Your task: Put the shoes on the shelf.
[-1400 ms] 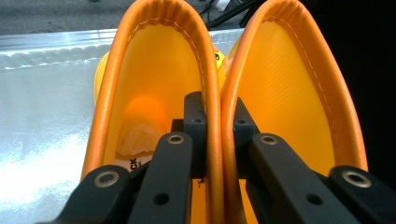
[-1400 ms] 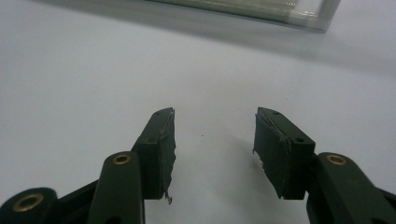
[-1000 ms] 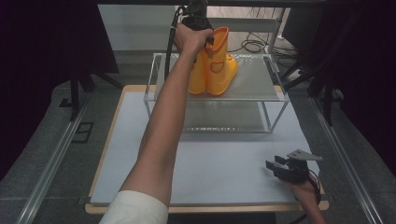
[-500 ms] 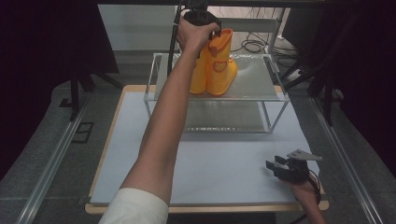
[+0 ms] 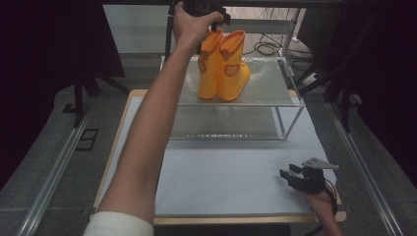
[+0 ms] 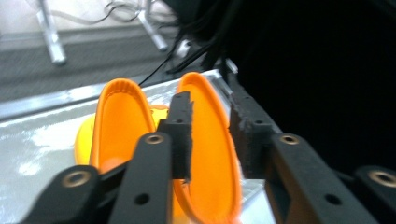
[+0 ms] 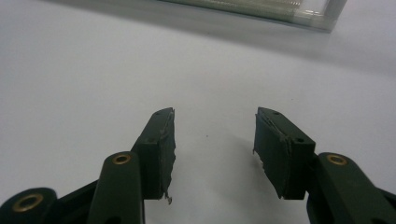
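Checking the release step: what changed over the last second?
The left gripper let go of the orange boots and rose above their tops. Its jaws have just been closing, one pad inside a boot opening, nothing gripped. The boots stayed upright on the glass shelf. The right gripper stayed open over the white table.

High view: the left claw (image 5: 209,7) is cut off by the top edge, its jaws lost against the dark background, so their spacing cannot be read there. Left gripper view: the lower parts of both orange boots (image 6: 163,135) lie hidden beneath the claw's jaws, and the scene is blurred; whether a pad touches the nearer boot's rim cannot be told. Behind the right claw (image 7: 212,140), the shelf frame (image 7: 299,16) is cropped.
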`<act>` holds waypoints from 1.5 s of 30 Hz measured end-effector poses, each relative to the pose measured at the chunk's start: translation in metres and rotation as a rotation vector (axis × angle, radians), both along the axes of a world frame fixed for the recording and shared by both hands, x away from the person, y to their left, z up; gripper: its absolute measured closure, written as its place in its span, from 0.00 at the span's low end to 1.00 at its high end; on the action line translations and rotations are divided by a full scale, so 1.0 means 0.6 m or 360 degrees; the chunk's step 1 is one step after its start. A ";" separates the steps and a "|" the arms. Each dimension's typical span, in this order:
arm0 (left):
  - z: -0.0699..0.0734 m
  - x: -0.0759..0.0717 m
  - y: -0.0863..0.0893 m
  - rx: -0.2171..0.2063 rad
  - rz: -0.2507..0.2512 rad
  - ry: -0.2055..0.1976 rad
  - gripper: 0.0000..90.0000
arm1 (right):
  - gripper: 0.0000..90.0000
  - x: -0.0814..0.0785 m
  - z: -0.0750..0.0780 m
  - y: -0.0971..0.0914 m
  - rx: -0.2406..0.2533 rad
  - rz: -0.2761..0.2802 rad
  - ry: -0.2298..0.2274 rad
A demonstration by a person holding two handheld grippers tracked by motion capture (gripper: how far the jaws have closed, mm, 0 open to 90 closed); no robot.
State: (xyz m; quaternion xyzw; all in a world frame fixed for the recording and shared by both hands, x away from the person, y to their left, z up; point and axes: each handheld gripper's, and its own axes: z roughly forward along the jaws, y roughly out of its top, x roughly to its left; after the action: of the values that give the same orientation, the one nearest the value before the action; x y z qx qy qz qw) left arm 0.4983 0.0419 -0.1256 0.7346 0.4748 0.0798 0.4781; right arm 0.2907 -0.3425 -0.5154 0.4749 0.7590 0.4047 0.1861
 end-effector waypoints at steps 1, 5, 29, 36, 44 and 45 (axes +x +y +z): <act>0.004 -0.010 0.007 -0.0002 -0.0027 -0.0023 0.85 | 0.53 0.000 0.000 0.000 -0.0003 0.0000 -0.0003; 0.010 -0.047 0.043 0.0021 -0.0086 -0.0074 0.94 | 0.53 0.001 0.001 0.000 0.0004 -0.0012 -0.0007; -0.246 -0.042 0.110 0.0263 -0.0089 0.0253 1.00 | 0.53 0.001 -0.003 0.001 -0.0022 -0.0015 0.0005; -0.284 -0.027 0.079 0.0274 -0.0109 0.0289 1.00 | 0.53 0.000 -0.002 -0.002 -0.0013 -0.0022 0.0005; -0.284 -0.023 0.102 0.0303 -0.0037 0.0265 1.00 | 0.53 -0.001 -0.003 -0.002 -0.0018 -0.0017 0.0007; -0.287 -0.021 0.102 0.0318 -0.0022 0.0266 1.00 | 0.53 0.000 -0.003 -0.001 -0.0016 -0.0018 0.0006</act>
State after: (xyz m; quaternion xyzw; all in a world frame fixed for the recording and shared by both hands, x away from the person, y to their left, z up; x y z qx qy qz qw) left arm 0.4859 0.1030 -0.2976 0.7859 0.4975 0.0620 0.3619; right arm 0.2905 -0.3432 -0.5169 0.4790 0.7585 0.3991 0.1894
